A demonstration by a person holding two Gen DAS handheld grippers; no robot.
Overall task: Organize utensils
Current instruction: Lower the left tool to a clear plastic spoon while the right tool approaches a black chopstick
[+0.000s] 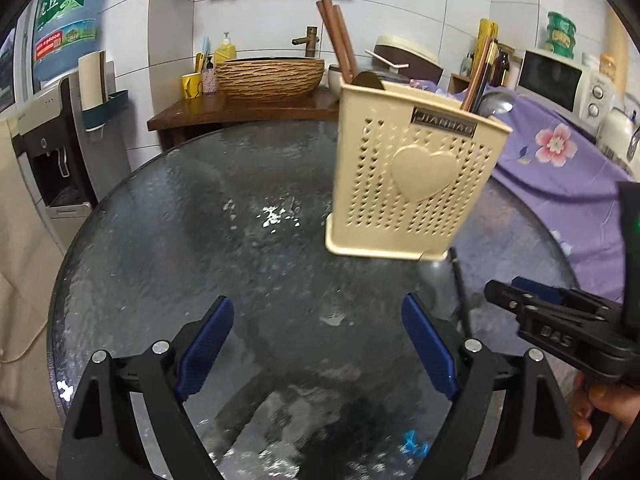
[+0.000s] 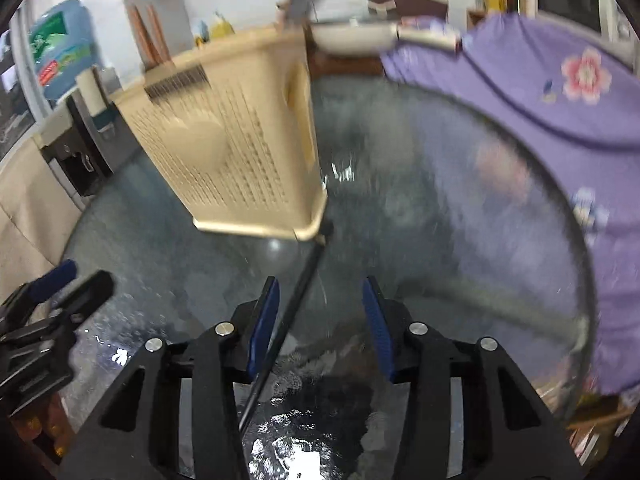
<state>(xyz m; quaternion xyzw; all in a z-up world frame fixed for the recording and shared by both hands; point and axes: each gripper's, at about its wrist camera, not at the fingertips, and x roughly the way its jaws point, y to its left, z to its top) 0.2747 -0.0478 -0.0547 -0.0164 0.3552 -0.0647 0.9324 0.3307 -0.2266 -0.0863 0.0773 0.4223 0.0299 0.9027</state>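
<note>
A cream perforated utensil holder (image 1: 412, 178) with a heart on its front stands on the round glass table (image 1: 200, 240). It holds brown chopsticks (image 1: 338, 38), more sticks and a metal ladle (image 1: 496, 102). A black chopstick (image 2: 288, 320) lies on the glass, its far tip at the holder's (image 2: 240, 140) front corner; it runs between my right gripper's (image 2: 320, 312) open fingers, close to the left pad. My left gripper (image 1: 316, 340) is open and empty, in front of the holder. The right gripper also shows in the left wrist view (image 1: 520, 296), low at the right.
A purple flowered cloth (image 1: 560, 168) covers the surface to the right. A wooden stand with a woven basin (image 1: 270, 76) sits behind the table. A water dispenser (image 1: 52, 128) stands at the left, a microwave (image 1: 560, 80) at the back right.
</note>
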